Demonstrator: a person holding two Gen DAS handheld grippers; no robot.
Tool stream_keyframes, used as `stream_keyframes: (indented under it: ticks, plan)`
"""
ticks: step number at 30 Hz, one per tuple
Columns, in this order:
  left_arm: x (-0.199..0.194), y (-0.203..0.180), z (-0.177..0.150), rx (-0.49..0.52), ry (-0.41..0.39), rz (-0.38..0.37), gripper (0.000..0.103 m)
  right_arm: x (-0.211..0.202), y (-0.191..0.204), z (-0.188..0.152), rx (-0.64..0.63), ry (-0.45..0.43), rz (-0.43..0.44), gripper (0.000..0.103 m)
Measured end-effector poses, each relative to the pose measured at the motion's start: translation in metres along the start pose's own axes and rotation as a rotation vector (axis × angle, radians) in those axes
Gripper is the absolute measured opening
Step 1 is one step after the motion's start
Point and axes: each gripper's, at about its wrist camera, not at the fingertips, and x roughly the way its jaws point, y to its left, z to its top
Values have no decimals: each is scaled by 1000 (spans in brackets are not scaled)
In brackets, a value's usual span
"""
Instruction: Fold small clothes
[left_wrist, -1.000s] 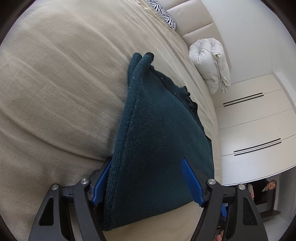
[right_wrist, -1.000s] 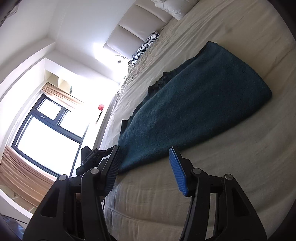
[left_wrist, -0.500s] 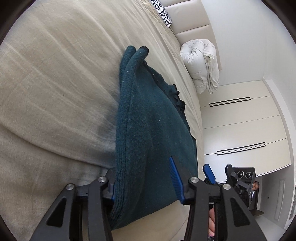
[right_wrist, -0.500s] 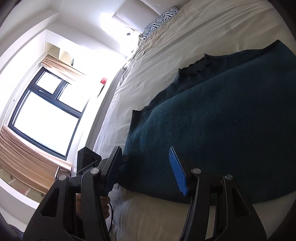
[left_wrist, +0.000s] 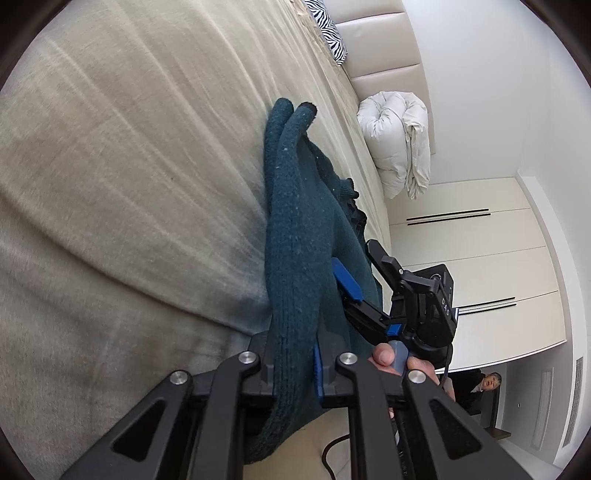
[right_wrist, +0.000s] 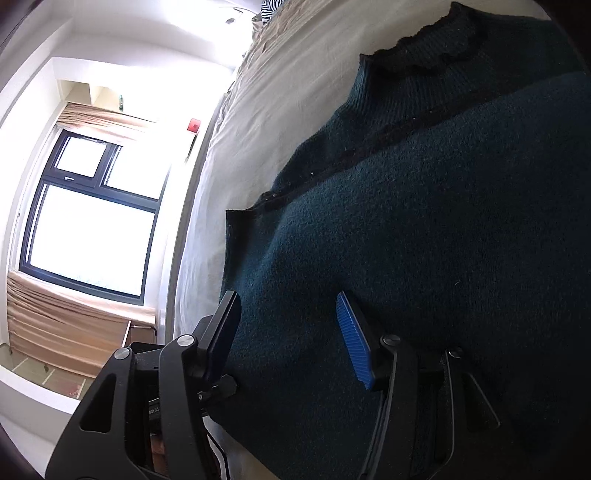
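Teal knit sweater (left_wrist: 295, 236) edge pinched in just-closed left hand-held gripper (left_wrist: 293, 365)

1. The left gripper (left_wrist: 295, 363) is showing matte black arms with triangular cutouts, round silver screws at the joints and blue ribbed pads.
2. The right gripper (right_wrist: 291, 338) is looking the same: black frame, silver screws, one blue grooved pad (right_wrist: 354, 341) catching the light.
3. A black cable (left_wrist: 328, 452) is looping below the left one, and white lettering is showing on the right gripper's black body.
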Motion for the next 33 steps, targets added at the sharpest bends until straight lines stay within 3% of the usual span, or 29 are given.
stream_keyframes:
  ticks: [6, 9, 14, 21, 26, 29, 31, 33]
  plan:
    - [-4, -25, -2, 52, -20, 14, 13, -7, 5, -6, -39, -17, -9, 51]
    - [-4, -52, -2, 102, -27, 29, 13, -29, 1, -5, 19, -52, 40, 60]
    - [11, -111, -10, 224, -16, 47, 13, -80, -32, -1, 133, -110, 148, 64]
    - [100, -195, -41, 418, 104, 73, 13, -153, -94, 0, 271, -207, 274, 70]
    - [183, -220, -72, 481, 215, 43, 16, -202, -140, 5, 326, -245, 325, 71]
    - [220, -208, -90, 477, 273, 102, 32, -222, -162, 8, 344, -260, 338, 71]
    - [221, -196, -100, 442, 298, 74, 54, -235, -179, 8, 365, -254, 364, 71]
    - [210, -194, -108, 476, 298, 61, 59, -239, -186, 9, 368, -250, 378, 70]
